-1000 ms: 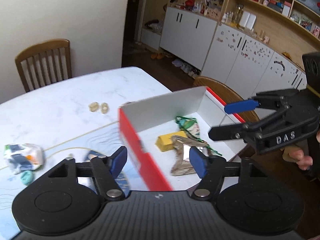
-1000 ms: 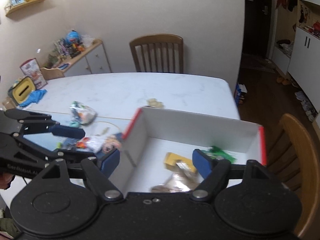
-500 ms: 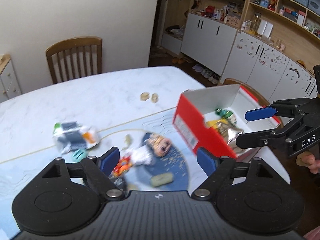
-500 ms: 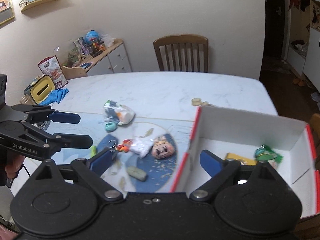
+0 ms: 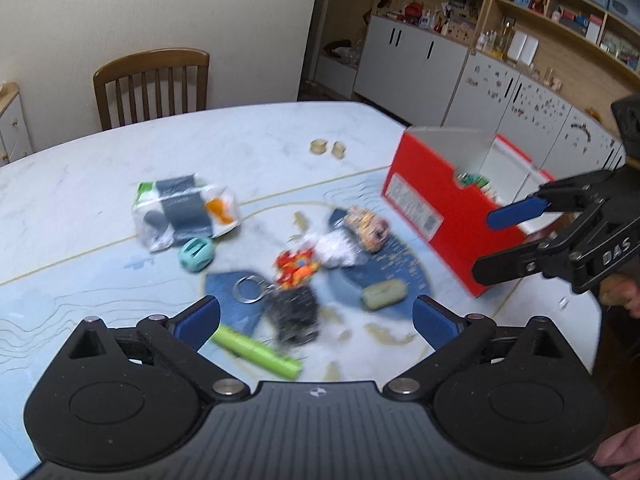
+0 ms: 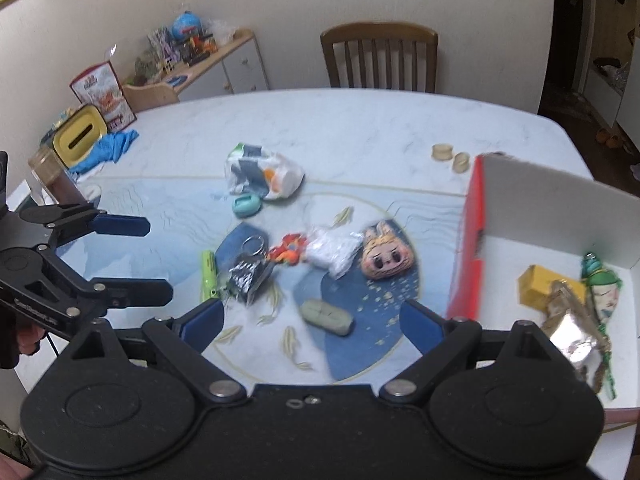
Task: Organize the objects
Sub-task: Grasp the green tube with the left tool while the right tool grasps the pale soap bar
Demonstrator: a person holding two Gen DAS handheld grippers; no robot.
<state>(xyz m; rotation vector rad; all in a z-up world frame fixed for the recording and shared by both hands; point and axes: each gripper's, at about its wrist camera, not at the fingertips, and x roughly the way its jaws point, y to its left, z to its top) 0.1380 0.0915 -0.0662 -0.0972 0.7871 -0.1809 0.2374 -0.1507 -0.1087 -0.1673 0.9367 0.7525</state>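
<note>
Small toys and packets [image 6: 332, 255] lie scattered beside the red box [image 6: 472, 240].

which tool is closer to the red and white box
Right. The right tool hangs over the near corner of the red and white cardboard box, open. The left tool is across the mat, beyond the bright green tube, also open.

Small items lie scattered on the table [image 6: 360, 120], left of the box [image 6: 556, 204].
</note>
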